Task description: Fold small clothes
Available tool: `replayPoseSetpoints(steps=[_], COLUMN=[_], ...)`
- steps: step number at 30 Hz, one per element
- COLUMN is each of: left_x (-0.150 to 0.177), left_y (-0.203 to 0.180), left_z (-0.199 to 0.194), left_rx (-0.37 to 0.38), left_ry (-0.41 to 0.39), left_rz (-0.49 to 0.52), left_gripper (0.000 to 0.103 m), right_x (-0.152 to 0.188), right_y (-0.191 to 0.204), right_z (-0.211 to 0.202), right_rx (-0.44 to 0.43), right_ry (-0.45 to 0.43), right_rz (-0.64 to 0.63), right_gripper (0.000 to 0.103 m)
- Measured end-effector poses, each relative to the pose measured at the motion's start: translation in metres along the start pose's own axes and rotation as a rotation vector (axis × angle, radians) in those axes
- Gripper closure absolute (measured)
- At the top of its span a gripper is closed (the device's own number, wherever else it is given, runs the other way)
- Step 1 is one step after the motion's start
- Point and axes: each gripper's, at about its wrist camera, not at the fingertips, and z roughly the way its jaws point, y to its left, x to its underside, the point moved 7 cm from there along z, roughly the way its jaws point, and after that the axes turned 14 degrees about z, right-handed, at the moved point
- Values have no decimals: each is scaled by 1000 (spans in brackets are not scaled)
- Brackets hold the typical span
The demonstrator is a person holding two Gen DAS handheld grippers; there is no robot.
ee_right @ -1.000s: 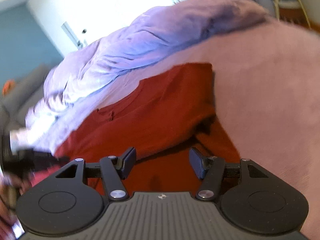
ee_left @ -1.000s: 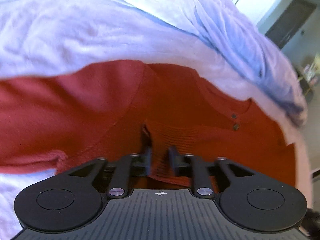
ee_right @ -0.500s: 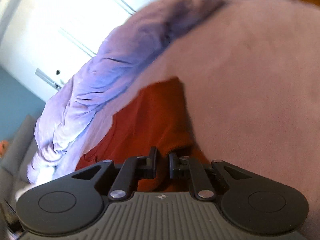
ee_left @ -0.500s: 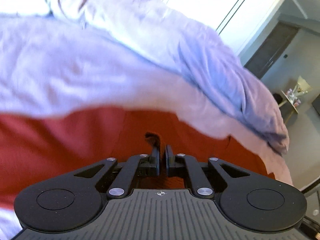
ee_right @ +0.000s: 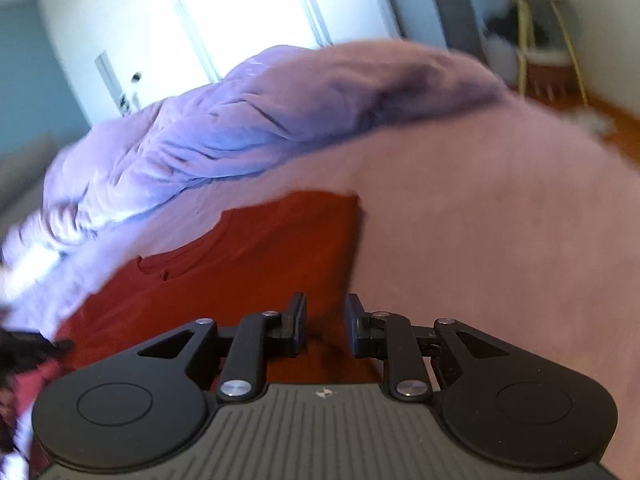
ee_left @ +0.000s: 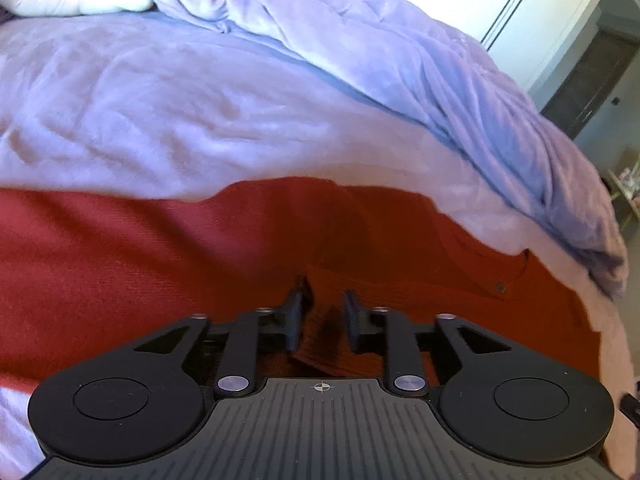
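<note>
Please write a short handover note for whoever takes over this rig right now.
Left gripper: open, fingers either side of a raised ribbed fold of the rust-red knit top.
Right gripper: open, over the same top's edge.
The top lies spread on the lilac bed cover, its buttoned neckline on the left gripper's right.
Done: one edge looks folded over.
Left: the remaining folds.
</note>
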Motion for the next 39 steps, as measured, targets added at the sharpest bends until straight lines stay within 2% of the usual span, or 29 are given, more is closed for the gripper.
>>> replayPoseSetpoints(steps=[4,6,8,11,15,18,21,23,25,28,30,31,32,35,36,38,39], left_x=[4,5,5,6,7,6,7,9,12,17,18,19,20,24,26,32,36], left_y=[-6,-8,-9,-5,1,0,-8,-17,-24,-24,-17,-11,-5,5,9,22,32], left_z=[9,12,15,21,25,16,1,-6,-6,0,0,-2,-5,-24,-34,-54,-65], left_rx=[11,-13,-30,-72,-106,-127,-122,-101,-99,-135,-149,-168,-176,-96,-79,-88,-98], left_ry=[47,51,57,67,79,86,70,61,69,99,99,102,107,80,67,46,30], left_rz=[36,75,99,107,93,72,91,118,151,179,154,127,97,27,6,-42,-72], left_gripper=[67,70,72,70,57,58,58,56,50,44,27,22,20,19,14,7,7], right_x=[2,14,29,37,36,37,38,45,52,67,67,66,63,55,56,65,71], right_y=[46,60,60,62,67,66,79,90,95,85,73,71,69,69,72,78,79], right_z=[33,57,81,91,98,100,94,80,68,70,71,72,73,68,62,44,34], right_rx=[-4,26,98,121,157,171,226,172,116,130,108,103,92,111,124,120,96], right_ry=[32,73,129,88,72,70,88,89,84,108,74,75,85,113,113,105,110], right_rz=[-174,-269,-330,-416,-476,-517,-541,-521,-504,-501,-510,-502,-475,-396,-393,-404,-393], right_gripper=[83,83,83,83,83,83,80,79,76,74,73,73,73,73,71,69,63])
